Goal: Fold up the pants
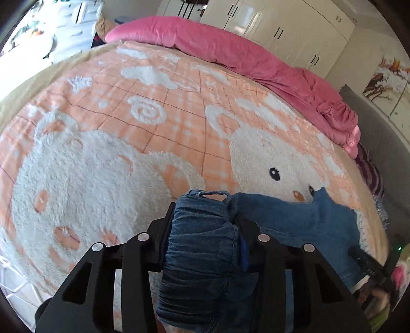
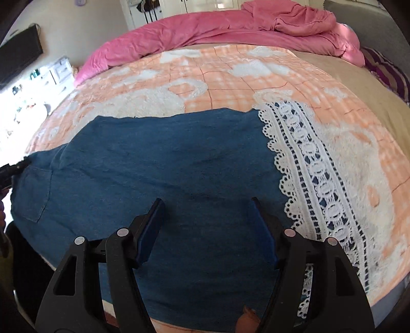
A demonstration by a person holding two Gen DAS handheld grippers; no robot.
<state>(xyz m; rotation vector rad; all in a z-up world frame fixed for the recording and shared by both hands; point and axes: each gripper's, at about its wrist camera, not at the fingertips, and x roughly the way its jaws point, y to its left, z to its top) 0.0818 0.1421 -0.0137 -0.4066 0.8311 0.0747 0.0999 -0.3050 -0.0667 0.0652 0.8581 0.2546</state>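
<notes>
Blue denim pants lie spread flat on the bed, and a white lace hem runs along their right end. My right gripper hovers open just over the denim near the lace, with no fabric between its pads. My left gripper is shut on the bunched elastic waistband of the pants, with a thick roll of denim squeezed between its fingers. In the right wrist view the left gripper shows at the pants' far left end. The right gripper peeks in at the right edge of the left wrist view.
The pants rest on a fluffy peach-and-white cartoon blanket that covers the bed. A pink duvet is heaped along the far side. A striped pillow lies at the right; white wardrobes stand behind the bed.
</notes>
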